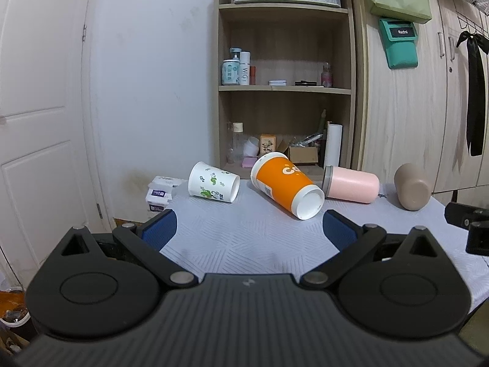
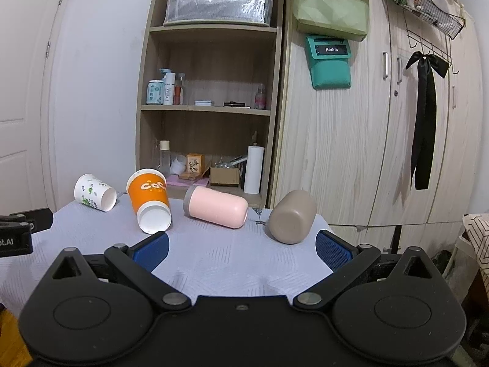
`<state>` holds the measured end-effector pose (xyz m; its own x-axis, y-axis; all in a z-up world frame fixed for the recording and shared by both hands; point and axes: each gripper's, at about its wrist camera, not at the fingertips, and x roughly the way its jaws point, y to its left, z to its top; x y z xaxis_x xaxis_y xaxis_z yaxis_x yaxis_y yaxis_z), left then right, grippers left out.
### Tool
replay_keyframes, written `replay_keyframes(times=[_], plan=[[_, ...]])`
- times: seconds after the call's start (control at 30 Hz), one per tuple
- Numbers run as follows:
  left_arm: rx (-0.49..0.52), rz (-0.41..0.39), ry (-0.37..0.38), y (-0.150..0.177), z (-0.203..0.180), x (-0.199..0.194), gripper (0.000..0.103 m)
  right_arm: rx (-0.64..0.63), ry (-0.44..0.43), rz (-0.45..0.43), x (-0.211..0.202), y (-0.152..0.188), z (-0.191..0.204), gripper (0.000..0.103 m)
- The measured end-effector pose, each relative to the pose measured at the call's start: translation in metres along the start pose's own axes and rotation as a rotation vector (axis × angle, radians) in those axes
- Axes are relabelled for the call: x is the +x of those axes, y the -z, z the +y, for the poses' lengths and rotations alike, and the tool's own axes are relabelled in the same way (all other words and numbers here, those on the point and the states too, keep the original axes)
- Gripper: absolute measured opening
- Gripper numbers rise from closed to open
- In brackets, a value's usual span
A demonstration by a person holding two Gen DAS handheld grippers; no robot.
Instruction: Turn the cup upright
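Observation:
Several cups lie on their sides on the grey tablecloth (image 1: 244, 235). From left: a white floral paper cup (image 1: 212, 186) (image 2: 94, 197), an orange paper cup (image 1: 285, 185) (image 2: 149, 198), a pink tumbler (image 1: 351, 184) (image 2: 217, 206) and a beige cup (image 1: 412, 186) (image 2: 292, 217). My left gripper (image 1: 249, 227) is open and empty, short of the orange cup. My right gripper (image 2: 243, 249) is open and empty, short of the pink and beige cups. Each gripper shows at the edge of the other's view, the right one (image 1: 467, 226) and the left one (image 2: 18, 229).
A wooden shelf unit (image 1: 284, 88) with bottles and boxes stands behind the table. A wardrobe (image 2: 382, 122) with a teal pouch and black ribbon is to the right. A white door (image 1: 39, 107) is at the left. Small white boxes (image 1: 160, 192) sit past the table's left edge.

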<state>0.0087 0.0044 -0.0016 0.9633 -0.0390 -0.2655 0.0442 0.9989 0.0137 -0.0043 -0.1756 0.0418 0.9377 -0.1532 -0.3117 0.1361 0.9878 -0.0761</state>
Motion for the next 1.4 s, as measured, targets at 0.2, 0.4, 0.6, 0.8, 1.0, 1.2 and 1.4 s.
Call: replay_keyframes(times=[0.2, 0.4, 0.6, 0.8, 1.0, 1.2, 1.4], plan=[[0.002, 0.008, 0.007, 0.000, 0.000, 0.001, 0.103, 0.000, 0.002, 0.019, 0.003, -0.001, 0.000, 0.103], [-0.003, 0.012, 0.010, 0.000, -0.001, 0.001, 0.103, -0.001, 0.002, 0.023, 0.005, 0.001, 0.000, 0.103], [-0.003, 0.012, 0.010, 0.000, 0.000, 0.001, 0.103, -0.003, 0.004, 0.024, 0.005, 0.000, 0.000, 0.103], [-0.003, 0.012, 0.006, 0.000, 0.001, 0.001, 0.103, -0.007, 0.006, 0.025, 0.005, 0.002, -0.001, 0.103], [-0.027, 0.016, 0.014, 0.001, 0.009, 0.003, 0.103, -0.007, 0.007, 0.026, 0.006, 0.002, -0.001, 0.103], [0.008, 0.008, -0.004, 0.003, 0.007, 0.001, 0.103, -0.006, 0.009, 0.028, 0.006, 0.003, -0.001, 0.103], [0.017, 0.017, -0.004, 0.003, 0.005, 0.001, 0.103, -0.007, 0.013, 0.032, 0.007, 0.004, -0.002, 0.103]])
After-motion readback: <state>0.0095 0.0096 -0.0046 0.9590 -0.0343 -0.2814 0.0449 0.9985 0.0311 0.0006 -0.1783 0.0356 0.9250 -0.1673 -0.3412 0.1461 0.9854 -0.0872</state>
